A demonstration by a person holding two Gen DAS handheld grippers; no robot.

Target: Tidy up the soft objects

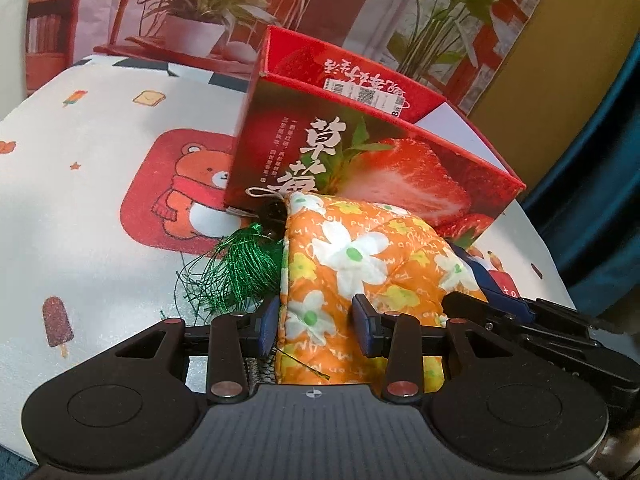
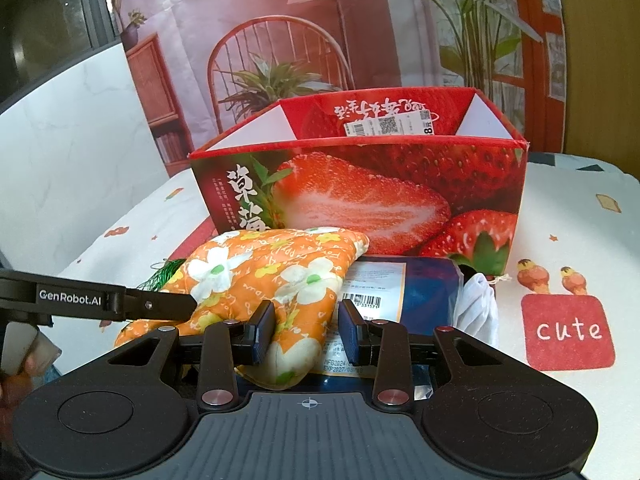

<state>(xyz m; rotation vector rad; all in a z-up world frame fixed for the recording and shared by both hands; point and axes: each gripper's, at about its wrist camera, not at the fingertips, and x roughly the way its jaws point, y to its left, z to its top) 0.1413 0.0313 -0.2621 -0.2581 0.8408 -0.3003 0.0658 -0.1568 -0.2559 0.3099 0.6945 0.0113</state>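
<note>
Oven mitt [image 1: 360,264] lies just in front of the strawberry box [image 1: 372,160], so your lift is short. Your left hand-held gripper [image 1: 316,322] straddles its near end, part open; your right hand-held gripper [image 2: 306,330] is likewise half open, gripping nothing.

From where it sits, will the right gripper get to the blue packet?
Probably not directly. The orange floral mitt lies over the blue packet on its left and fills the space between the right gripper fingers. The packet's right part is uncovered.
</note>
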